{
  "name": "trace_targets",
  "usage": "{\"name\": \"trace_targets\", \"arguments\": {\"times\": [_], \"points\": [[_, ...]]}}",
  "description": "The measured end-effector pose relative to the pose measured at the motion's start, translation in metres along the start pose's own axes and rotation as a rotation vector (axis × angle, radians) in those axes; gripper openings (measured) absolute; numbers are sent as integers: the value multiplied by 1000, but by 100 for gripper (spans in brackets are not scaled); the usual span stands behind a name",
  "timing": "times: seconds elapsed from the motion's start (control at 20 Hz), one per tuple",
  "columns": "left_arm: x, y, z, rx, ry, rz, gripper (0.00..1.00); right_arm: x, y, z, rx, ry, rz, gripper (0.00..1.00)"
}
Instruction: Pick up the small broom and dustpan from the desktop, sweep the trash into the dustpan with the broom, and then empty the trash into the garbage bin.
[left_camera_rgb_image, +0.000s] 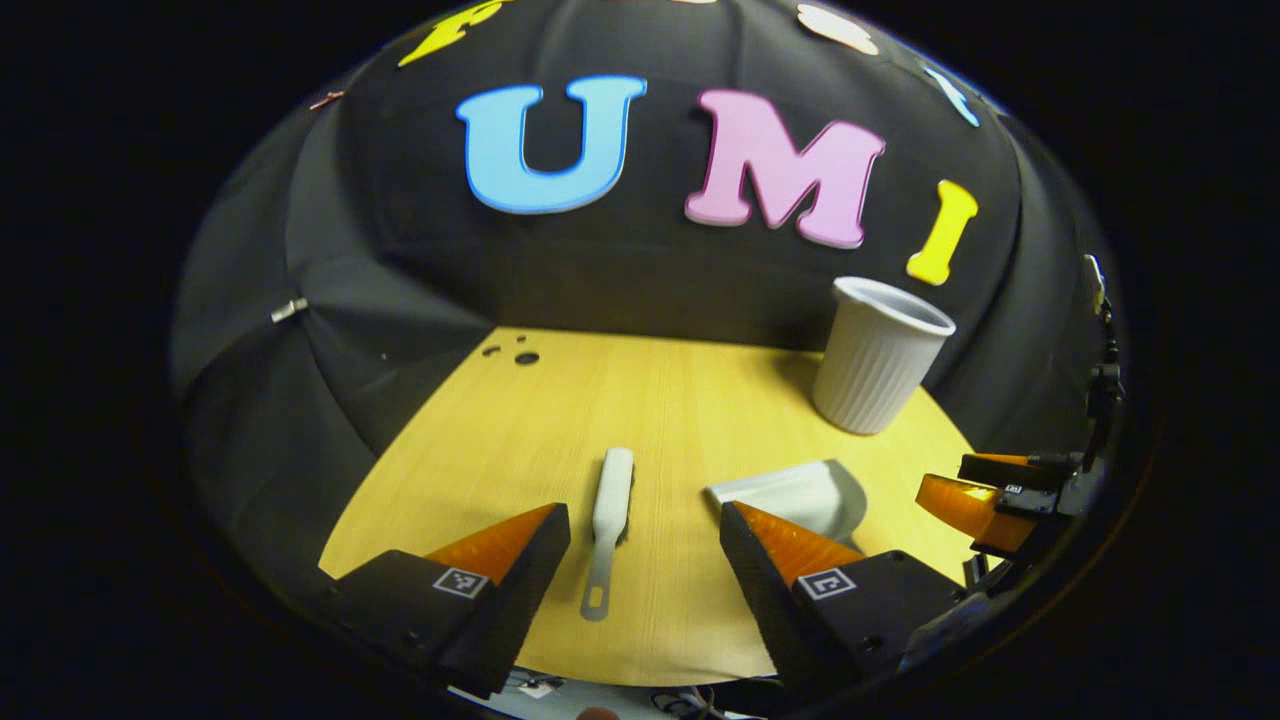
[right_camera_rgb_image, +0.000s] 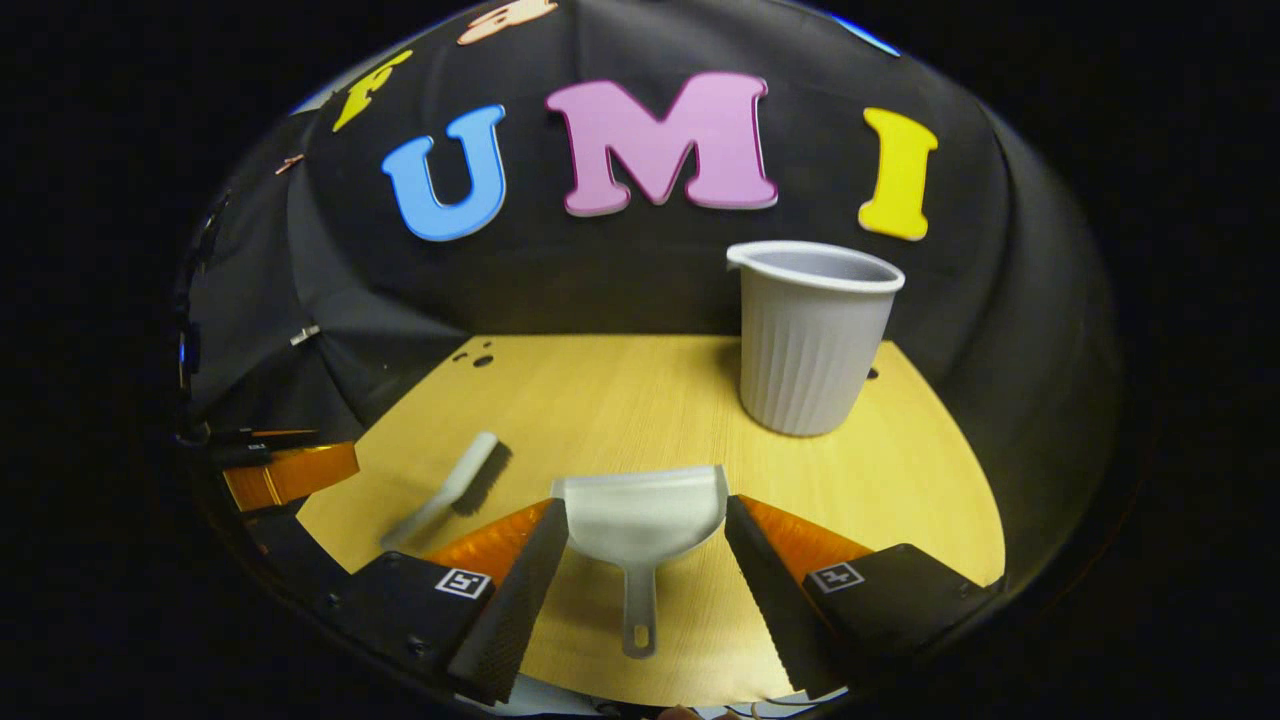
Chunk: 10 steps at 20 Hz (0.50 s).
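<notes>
Lying flat on bare desktop (right_camera_rgb_image: 620, 400), broom (left_camera_rgb_image: 608, 520) between spread left jaws, dustpan (right_camera_rgb_image: 640, 520) between spread right jaws, bin (right_camera_rgb_image: 810, 340) behind.

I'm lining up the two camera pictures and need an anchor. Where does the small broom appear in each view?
Left gripper view: the broom lies on the desk at bottom centre, between that gripper's open jaws.
Right gripper view: the broom lies at lower left, left of the dustpan.
Shared landmark: the ribbed bin standing at the back right of the desk.
</notes>
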<state>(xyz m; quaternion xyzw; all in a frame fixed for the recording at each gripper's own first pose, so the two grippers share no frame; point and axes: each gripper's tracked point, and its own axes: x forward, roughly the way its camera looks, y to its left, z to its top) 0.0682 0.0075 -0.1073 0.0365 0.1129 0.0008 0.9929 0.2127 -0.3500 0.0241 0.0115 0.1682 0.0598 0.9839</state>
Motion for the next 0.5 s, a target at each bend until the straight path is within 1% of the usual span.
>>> {"name": "trace_targets", "arguments": {"times": [0.05, 0.1, 0.25, 0.4, 0.5], "points": [[-17, -1, 10, -4, -45, -2, 96, -13, 8, 6, -5, -42, -2, 99], [-34, -2, 19, -10, -90, -2, 96, -28, -3, 27, -10, -83, -5, 99], [-76, -4, 34, -13, -203, 5, 96, -75, -6, 50, -26, -184, -27, 98], [-100, -7, 28, -26, -253, -4, 96, -109, -11, 51, -64, -225, -46, 99], [-110, -8, 23, -33, -268, -15, 96, -123, -17, 48, -99, -231, -61, 98]]}}
